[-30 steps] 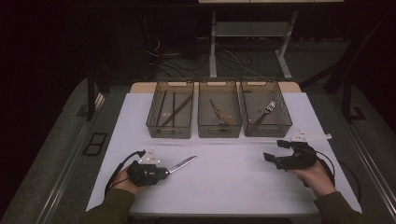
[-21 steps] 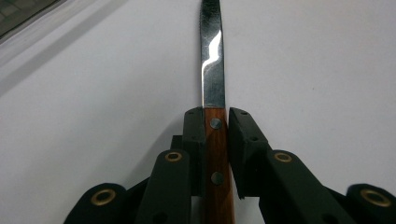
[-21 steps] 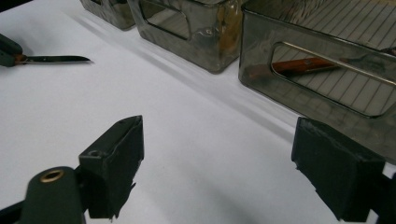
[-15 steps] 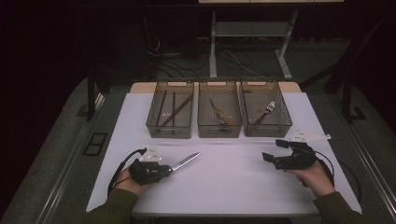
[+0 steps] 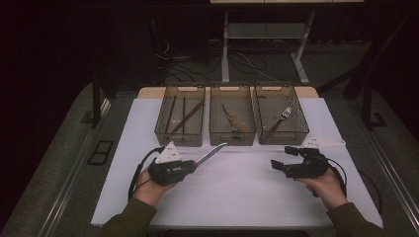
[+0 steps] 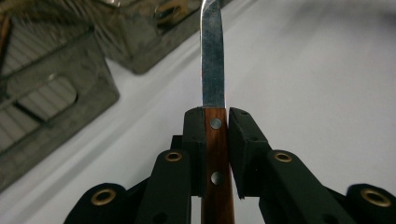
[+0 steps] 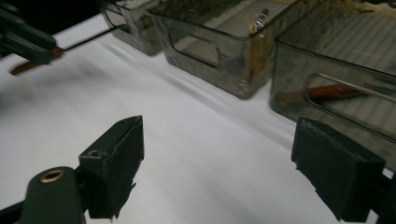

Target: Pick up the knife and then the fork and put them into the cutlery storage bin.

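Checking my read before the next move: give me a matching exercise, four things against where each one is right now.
1 knife
2 fork
3 chopsticks
4 right gripper

A in the left bin
B clamped in the left gripper
C open above the white table
D in the right bin

Pairs: 1-B, 2-D, 3-A, 4-C

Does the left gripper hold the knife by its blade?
No, the left gripper clamps the knife by its wooden handle, the blade sticking out beyond.
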Demonstrator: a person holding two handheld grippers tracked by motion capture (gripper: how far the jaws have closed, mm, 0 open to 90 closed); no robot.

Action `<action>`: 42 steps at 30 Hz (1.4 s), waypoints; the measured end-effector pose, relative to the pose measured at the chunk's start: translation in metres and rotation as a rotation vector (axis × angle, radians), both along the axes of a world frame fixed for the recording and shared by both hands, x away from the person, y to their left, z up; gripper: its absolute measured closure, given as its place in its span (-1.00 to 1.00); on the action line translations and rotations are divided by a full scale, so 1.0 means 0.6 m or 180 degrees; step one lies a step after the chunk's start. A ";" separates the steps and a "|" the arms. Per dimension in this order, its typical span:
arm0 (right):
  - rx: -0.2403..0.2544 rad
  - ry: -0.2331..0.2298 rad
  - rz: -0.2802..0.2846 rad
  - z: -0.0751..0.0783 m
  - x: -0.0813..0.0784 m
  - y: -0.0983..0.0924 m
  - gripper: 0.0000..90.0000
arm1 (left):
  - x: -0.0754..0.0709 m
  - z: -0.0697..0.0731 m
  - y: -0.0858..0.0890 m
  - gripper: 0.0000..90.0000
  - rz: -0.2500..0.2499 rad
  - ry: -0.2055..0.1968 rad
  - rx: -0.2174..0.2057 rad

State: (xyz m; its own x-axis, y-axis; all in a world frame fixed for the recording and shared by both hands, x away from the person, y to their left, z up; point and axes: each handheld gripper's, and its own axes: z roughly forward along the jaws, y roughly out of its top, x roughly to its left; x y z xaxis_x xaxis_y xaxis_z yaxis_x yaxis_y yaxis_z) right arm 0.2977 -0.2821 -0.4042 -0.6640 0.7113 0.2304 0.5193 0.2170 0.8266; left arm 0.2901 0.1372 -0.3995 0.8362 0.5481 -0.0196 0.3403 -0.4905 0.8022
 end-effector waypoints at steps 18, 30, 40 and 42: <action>0.0219 0.0091 0.0300 0.012 0.029 0.086 -0.48 | 0.037 0.020 -0.127 0.72 -0.0272 -0.0113 -0.0209; 0.0564 0.0206 0.0387 0.007 0.050 0.110 -0.10 | 0.035 0.022 -0.146 0.72 -0.0276 -0.0173 -0.0285; 0.0749 0.0263 0.0508 0.006 0.056 0.131 0.27 | 0.032 0.017 -0.152 0.72 -0.0256 -0.0178 -0.0321; 0.0739 0.0252 0.0521 0.008 0.055 0.134 0.38 | 0.032 0.016 -0.152 0.72 -0.0259 -0.0170 -0.0316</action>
